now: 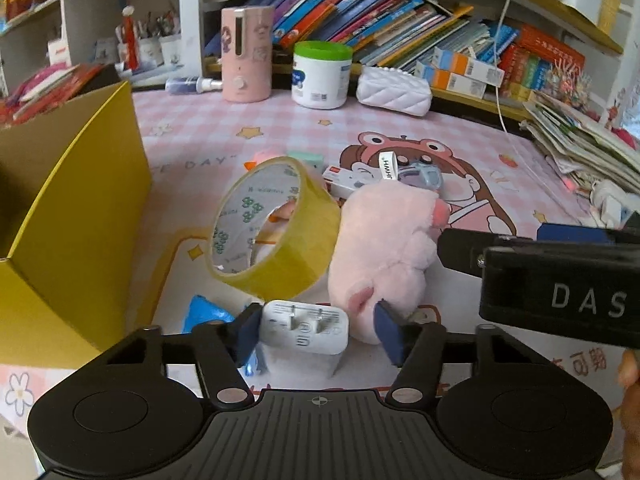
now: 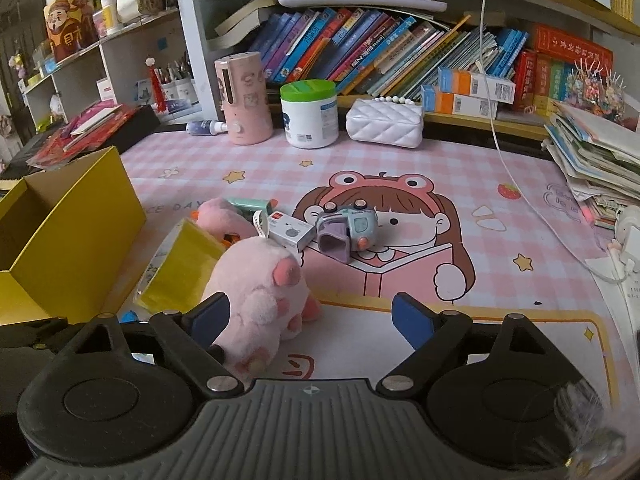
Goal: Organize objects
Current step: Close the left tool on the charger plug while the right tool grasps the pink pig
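Observation:
My left gripper (image 1: 318, 330) is open around a white plug adapter (image 1: 304, 330) that stands prongs-up on the mat; the left pad touches it, the right pad is apart. A yellow tape roll (image 1: 276, 228) leans just beyond it, beside a pink plush pig (image 1: 384, 240). An open yellow box (image 1: 76, 200) stands at left. My right gripper (image 2: 312, 320) is open and empty; the plush pig (image 2: 256, 292) lies against its left finger. The tape roll (image 2: 180, 268), a small white box (image 2: 290, 232) and a toy camera (image 2: 348, 230) lie beyond. The yellow box (image 2: 68, 232) is at left.
A pink humidifier (image 2: 242, 98), a green-lidded tub (image 2: 309, 114) and a white quilted pouch (image 2: 384, 122) stand at the desk's back under a bookshelf. A paper stack (image 2: 596, 160) and white cable (image 2: 520, 184) are at right. The right gripper's body (image 1: 556, 276) crosses the left view.

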### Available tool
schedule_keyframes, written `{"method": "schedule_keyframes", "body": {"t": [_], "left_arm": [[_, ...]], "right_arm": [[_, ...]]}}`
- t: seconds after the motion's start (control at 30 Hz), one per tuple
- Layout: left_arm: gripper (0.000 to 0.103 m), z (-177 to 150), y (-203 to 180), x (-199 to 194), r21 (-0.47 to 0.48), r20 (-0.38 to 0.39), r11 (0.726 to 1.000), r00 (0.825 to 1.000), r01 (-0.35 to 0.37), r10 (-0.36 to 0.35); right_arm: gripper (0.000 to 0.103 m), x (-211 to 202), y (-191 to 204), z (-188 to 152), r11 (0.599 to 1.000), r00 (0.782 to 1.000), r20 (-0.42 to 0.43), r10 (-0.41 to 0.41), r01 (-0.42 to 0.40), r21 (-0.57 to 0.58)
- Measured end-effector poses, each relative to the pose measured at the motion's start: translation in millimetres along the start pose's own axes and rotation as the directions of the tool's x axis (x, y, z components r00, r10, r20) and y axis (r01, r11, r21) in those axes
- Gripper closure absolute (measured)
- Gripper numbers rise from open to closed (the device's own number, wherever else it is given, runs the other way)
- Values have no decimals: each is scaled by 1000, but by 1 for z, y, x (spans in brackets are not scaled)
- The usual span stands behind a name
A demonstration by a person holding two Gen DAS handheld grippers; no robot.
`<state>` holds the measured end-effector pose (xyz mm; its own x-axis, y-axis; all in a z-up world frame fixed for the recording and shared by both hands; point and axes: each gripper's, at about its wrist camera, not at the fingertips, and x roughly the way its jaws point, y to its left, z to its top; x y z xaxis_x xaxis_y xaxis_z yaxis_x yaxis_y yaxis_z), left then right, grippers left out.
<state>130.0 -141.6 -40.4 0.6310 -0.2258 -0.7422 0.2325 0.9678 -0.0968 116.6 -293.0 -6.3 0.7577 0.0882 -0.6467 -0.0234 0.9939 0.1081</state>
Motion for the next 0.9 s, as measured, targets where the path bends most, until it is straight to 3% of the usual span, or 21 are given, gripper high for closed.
{"method": "schedule_keyframes", "body": {"t": [0.33,0.4,0.67,0.9], "left_arm": [[45,-6,10,9,-27,-53,1000,998,-16,15],[51,-4,8,12,-11,-43,1000,999,-17,16],[60,-5,2,26,37,-83,999,996,-17,20],[61,-5,17,-1,-25,-26,999,999,33,-34]], "right_arm": [[15,7,1,-1,1000,1000,-16,18,-18,22],[15,8,3,-1,1000,1000,-16,24,-23,13],[12,16,9,2,999,999,-25,44,-44,-16],[12,40,5,10,993,991,-92,95,-88,73]]}}
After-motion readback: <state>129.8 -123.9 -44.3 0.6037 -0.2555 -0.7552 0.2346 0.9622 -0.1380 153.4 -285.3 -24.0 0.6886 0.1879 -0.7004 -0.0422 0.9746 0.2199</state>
